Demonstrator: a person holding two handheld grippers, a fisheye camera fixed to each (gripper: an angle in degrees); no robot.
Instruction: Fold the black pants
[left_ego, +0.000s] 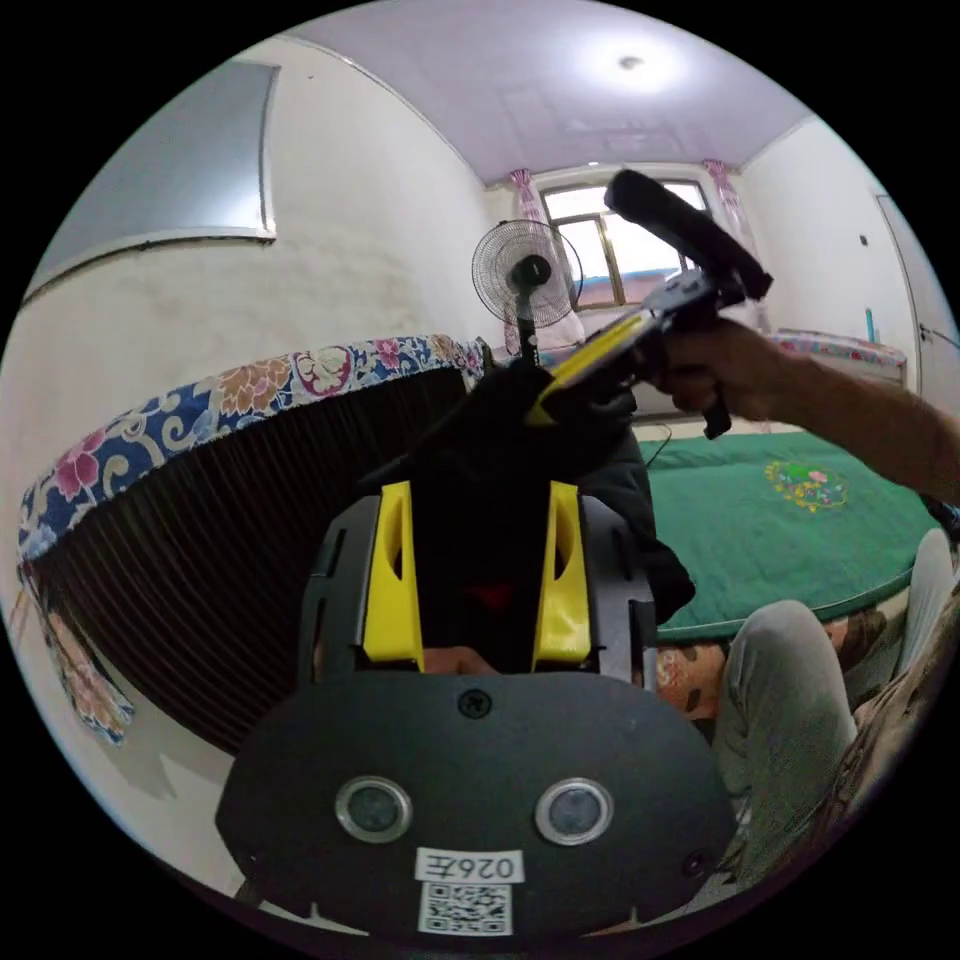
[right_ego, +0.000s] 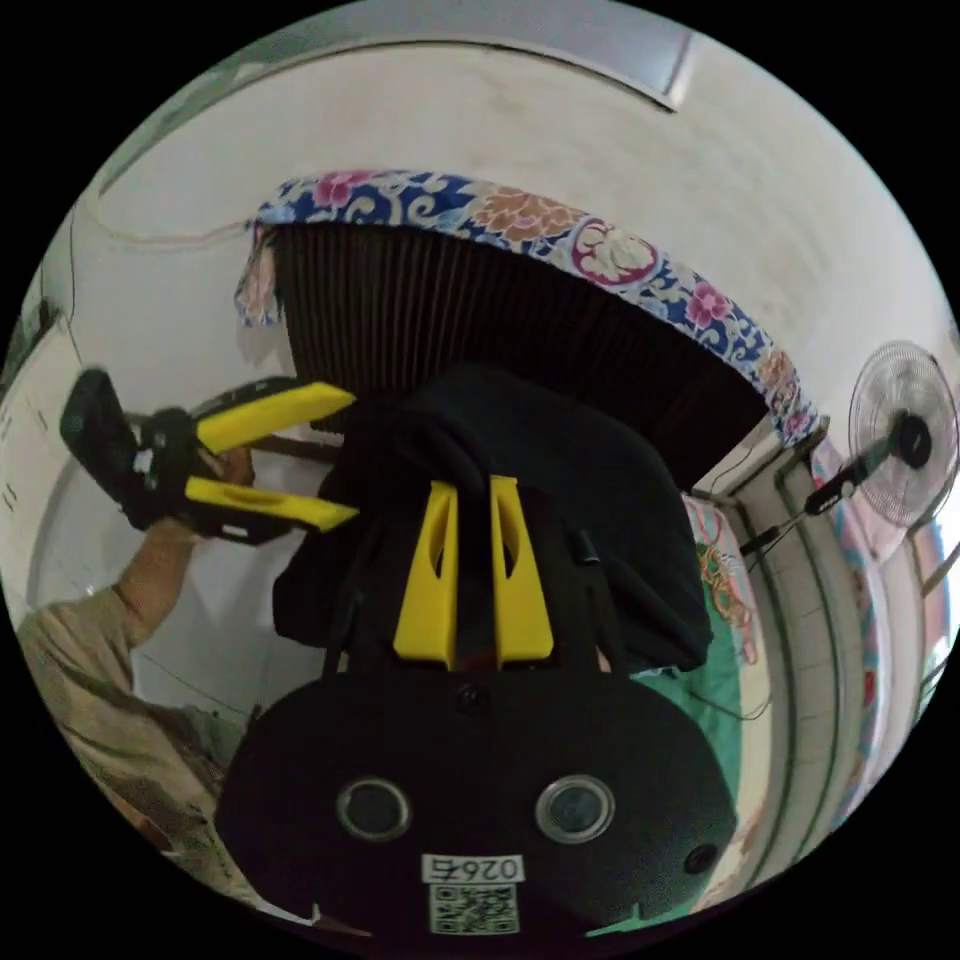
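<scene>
bed (left_ego: 800, 540) green, low behind | pants (right_ego: 560, 470) bunched up in the air, long way not clear | right gripper (right_ego: 472, 570) pinching a pants fold | left gripper (right_ego: 300, 455) wide apart beside pants, nothing pinched, must reach in

Matt black cloth pants (right_ego: 560, 470)

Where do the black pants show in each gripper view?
Left gripper view: the black pants hang bunched at centre, between and above this gripper's fingers.
Right gripper view: the black pants sit at centre, around this gripper's fingers.
Shared landmark: the standing fan, upper centre in the left gripper view, at the right edge in the right gripper view.
</scene>
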